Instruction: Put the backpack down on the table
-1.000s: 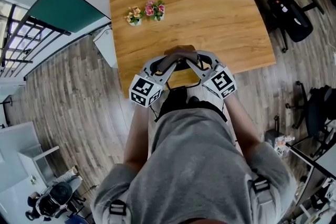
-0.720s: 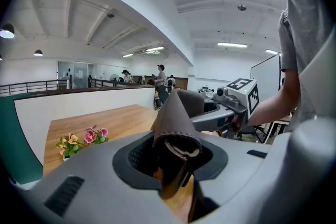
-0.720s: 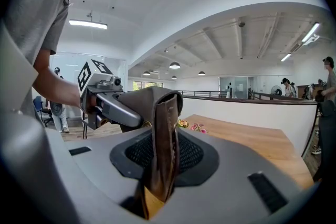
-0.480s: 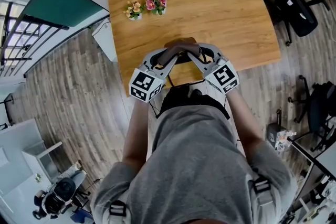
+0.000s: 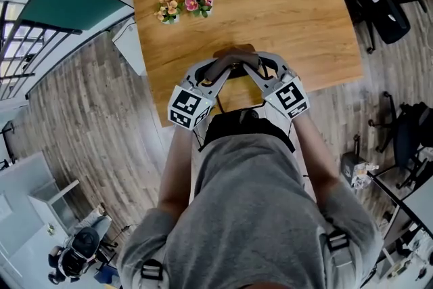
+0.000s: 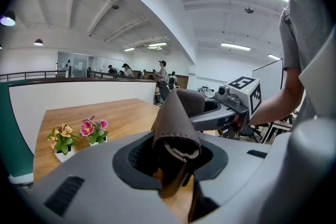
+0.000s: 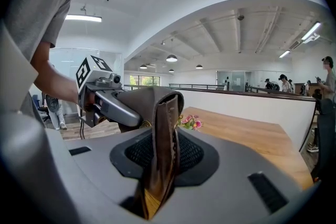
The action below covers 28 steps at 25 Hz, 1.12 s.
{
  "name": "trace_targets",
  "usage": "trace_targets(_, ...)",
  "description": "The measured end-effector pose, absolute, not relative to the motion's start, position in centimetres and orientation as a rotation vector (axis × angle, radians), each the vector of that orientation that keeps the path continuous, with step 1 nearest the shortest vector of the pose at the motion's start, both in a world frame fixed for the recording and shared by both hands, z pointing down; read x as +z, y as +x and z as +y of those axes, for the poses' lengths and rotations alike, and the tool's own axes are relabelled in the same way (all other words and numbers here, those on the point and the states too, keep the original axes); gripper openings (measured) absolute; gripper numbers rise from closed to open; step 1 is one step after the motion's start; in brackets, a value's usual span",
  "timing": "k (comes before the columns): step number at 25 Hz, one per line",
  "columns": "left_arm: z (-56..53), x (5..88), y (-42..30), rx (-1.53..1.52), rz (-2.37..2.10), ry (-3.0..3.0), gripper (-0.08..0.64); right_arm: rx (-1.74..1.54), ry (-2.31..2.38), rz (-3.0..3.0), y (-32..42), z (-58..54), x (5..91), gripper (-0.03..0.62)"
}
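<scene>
Head view: we hold the backpack's brown leather handle (image 5: pixel 234 56) up over the near edge of the table (image 5: pixel 284 3), with the left gripper (image 5: pixel 216 75) and right gripper (image 5: pixel 253 72) meeting on it from either side. Both sets of jaws are clamped on the strap, one toward each end, so the load hangs evenly between them. What we take to be the backpack's dark body (image 5: pixel 240 126) hangs below, off the table's near edge and not yet on its top. Two small flower pots (image 5: pixel 186 7) stand toward the table's far left corner, well clear of the likely landing spot.
</scene>
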<state>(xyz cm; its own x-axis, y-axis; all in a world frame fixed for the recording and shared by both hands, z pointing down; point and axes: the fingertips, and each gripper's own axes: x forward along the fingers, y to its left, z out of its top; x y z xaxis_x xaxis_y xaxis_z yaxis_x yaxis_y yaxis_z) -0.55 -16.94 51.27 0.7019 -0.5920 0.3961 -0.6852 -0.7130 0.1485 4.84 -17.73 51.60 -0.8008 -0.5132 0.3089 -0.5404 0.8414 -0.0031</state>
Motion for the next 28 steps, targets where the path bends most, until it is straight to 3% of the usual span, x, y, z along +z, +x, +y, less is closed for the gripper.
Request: trace_targets(28,-24.6,59.7,-2.7,0.668,-0.85,2.593,0.137,0.211,0.767,-2.568,2.6,-25.5,59.6,0.107)
